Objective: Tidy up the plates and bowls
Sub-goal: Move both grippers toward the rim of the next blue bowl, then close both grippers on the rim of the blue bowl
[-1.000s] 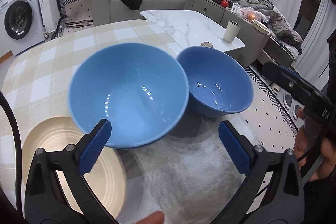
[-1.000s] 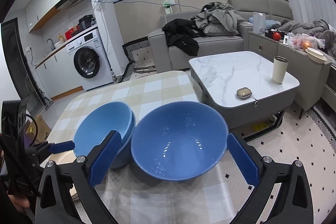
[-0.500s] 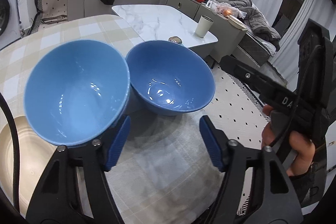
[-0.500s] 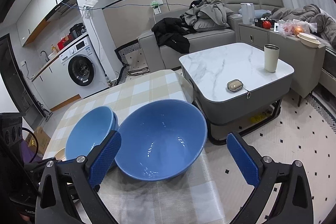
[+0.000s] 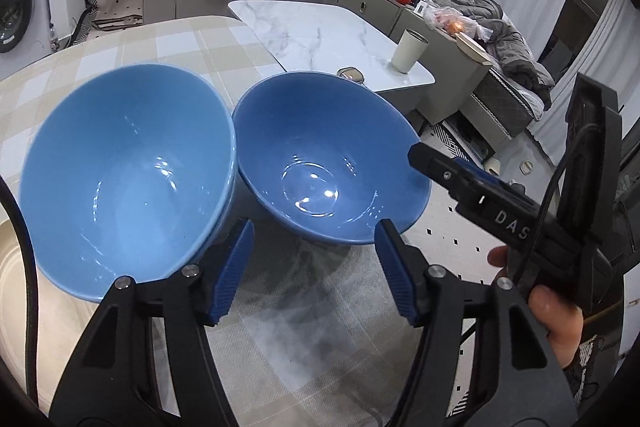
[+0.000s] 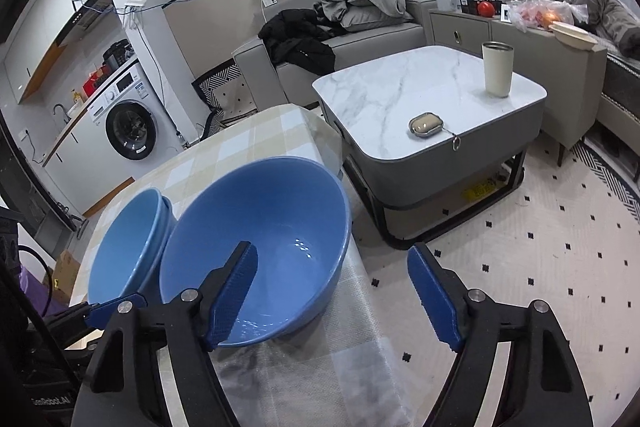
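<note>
Darker blue bowl (image 6: 256,247) — its near rim between the closing right claw (image 6: 332,291) pads, ungripped.

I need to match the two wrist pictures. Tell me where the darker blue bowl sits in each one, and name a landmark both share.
Left wrist view: darker blue bowl sits centre, right of the lighter bowl stack.
Right wrist view: darker blue bowl sits centre-left, again right of the lighter bowl stack.
Shared landmark: the cream tumbler on the marble table.

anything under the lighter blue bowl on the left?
The lighter blue bowl appears nested in a second bowl: a doubled rim shows. A beige plate pokes out beside it; their contact is hidden.
</note>
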The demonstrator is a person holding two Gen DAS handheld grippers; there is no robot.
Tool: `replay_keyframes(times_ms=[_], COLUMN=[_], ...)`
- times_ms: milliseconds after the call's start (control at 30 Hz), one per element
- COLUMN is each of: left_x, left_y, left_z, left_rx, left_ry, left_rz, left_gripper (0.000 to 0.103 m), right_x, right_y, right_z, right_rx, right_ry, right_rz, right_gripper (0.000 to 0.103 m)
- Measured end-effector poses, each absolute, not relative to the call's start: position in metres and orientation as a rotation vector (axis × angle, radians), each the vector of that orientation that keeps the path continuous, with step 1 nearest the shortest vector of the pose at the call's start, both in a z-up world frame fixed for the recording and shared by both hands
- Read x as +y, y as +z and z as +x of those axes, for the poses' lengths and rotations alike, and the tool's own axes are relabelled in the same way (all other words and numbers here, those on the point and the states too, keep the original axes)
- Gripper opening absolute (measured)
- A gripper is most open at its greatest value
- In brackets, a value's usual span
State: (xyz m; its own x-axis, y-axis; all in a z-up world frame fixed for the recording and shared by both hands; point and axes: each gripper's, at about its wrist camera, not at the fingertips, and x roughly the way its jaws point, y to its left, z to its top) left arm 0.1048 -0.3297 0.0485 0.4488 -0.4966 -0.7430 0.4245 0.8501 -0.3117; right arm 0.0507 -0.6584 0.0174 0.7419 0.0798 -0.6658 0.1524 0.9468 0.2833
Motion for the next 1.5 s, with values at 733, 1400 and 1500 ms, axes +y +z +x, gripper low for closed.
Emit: replay_keyframes(times_ms=[733, 1400, 1500], left_x=[-0.348, -0.353, -0.354], left_y=[0.036, 0.036, 0.037], left_z=[0.121, 0.122, 0.12], left_rx=[0.935, 0.914, 0.909], left_ry=[-0.514, -0.481, -0.479], left_rz=[-0.091, -0.027, -0.019], left_gripper=[0.056, 0.035, 0.035], right_x=[-0.655, -0.653, -0.652], right_y=[-0.014, -0.009, -0.006], right_z=[0.068, 0.063, 0.061], right_rx=[0.742, 0.736, 0.732], right_ry=[-0.024, -0.013, -0.015], right_rz=[0.361, 0.319, 0.31], right_gripper=[0.036, 0.029, 0.029])
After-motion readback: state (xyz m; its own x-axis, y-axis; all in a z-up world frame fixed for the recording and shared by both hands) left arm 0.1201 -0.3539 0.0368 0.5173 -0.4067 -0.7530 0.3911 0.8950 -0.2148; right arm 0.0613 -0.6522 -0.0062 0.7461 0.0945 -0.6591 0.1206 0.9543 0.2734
